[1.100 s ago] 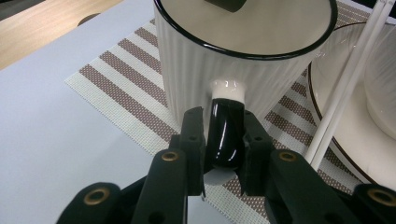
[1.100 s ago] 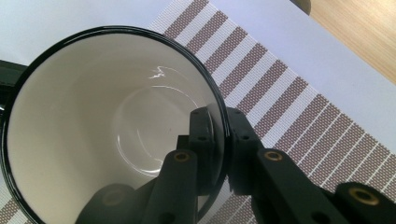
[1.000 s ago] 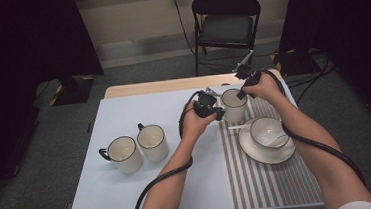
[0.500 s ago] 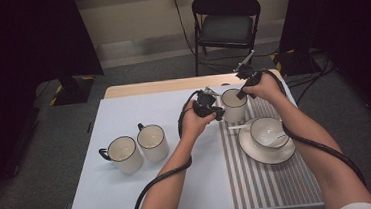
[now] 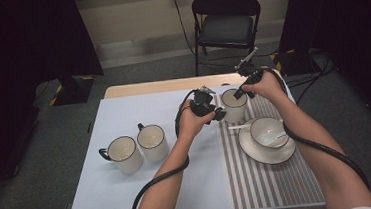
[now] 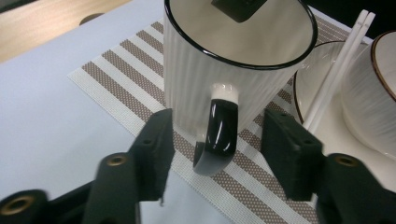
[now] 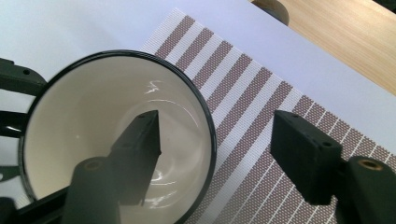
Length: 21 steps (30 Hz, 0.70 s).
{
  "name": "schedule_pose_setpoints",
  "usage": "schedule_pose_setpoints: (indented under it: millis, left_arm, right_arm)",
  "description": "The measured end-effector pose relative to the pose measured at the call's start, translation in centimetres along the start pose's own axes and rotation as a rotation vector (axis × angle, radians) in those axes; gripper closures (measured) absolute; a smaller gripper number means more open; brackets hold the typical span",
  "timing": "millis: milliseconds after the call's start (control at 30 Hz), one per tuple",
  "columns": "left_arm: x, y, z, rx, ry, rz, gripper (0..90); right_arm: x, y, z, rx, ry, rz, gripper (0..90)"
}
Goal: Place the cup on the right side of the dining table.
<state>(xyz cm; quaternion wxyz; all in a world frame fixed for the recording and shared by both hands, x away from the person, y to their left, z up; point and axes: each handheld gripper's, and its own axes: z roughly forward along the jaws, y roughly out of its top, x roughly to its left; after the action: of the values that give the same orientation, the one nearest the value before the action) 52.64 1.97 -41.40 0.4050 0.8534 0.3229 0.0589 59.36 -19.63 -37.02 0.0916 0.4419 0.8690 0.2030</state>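
Note:
A white ribbed mug with a black rim and black handle stands upright at the far end of the striped placemat. My left gripper is level with its handle, one jaw on each side, neither touching it. My right gripper straddles the mug's rim from above, one jaw inside and one outside, clear of the wall. Both pairs of jaws have just been opening and now stand open around the mug. In the high view the left gripper and right gripper flank it.
A saucer with a cup and a white spoon lies on the placemat just nearer than the mug. Two more mugs stand on the pale cloth at the left. A folding chair is beyond the table.

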Motion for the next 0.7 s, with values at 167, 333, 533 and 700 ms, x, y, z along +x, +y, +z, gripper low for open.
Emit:
schedule_pose_setpoints:
  millis: [167,333,533,700]
  left_arm:
    - [0.0,-0.2,-0.5,-0.017,0.011,-0.006,34.8]
    - [0.0,-0.3,-1.3,-0.014,0.02,-0.012,29.7]
    - [-0.3,-0.4,-1.9,-0.007,0.027,-0.022,23.0]
    - [-0.7,-0.5,-2.4,0.001,0.031,0.016,17.3]
  right_arm:
    - [0.6,0.0,-0.4,0.002,0.0,0.013,25.7]
    - [0.9,0.1,-0.8,-0.01,-0.016,0.003,22.0]
    - [1.6,0.1,-1.7,-0.024,-0.021,0.008,20.5]
    - [2.0,0.1,-2.3,-0.031,-0.028,0.011,18.6]
